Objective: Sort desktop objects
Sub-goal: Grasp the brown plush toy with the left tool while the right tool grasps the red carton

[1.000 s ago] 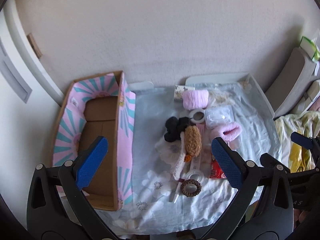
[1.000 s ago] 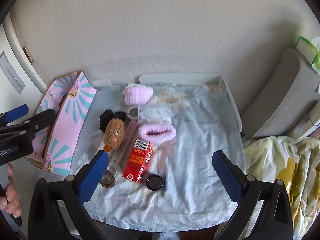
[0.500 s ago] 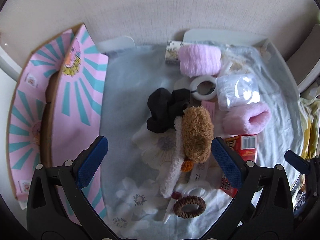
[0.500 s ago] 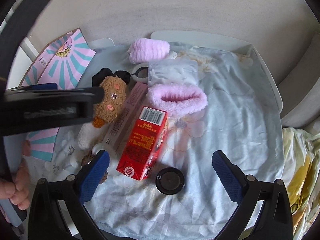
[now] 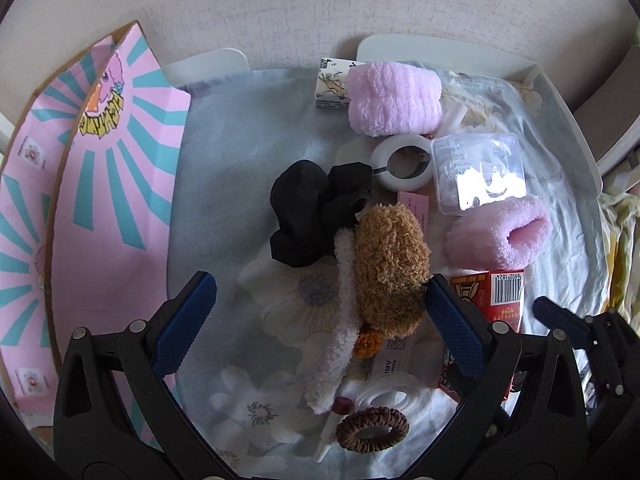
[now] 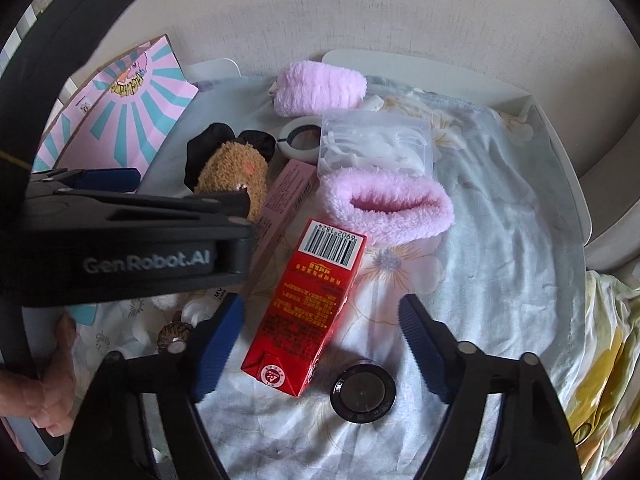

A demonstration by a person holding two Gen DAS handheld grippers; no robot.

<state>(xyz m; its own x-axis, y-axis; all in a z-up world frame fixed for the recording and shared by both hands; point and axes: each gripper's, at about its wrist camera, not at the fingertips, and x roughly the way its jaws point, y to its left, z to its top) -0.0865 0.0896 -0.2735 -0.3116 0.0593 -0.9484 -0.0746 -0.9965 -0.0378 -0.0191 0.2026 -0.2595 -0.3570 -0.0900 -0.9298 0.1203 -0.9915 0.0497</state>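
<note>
From the left wrist, the left hand-held gripper (image 5: 320,312) stands spread around the brown plush toy (image 5: 390,270) on the cloth-covered bench (image 5: 248,160), gripping nothing. From the right wrist, the right hand-held gripper (image 6: 322,328) is closing astride the red carton (image 6: 308,308), pads not touching.

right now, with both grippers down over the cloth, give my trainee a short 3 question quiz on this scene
1. True or false: the red carton stands upright.
2. Which item lies nearest the right gripper? A) black round lid B) white ring C) pink striped box
3. Fill in: the brown plush toy lies partly on a black ____.

Key
1. False: it lies flat on the floral cloth, between the closing fingers, which are not yet touching it.
2. A
3. scrunchie
</note>
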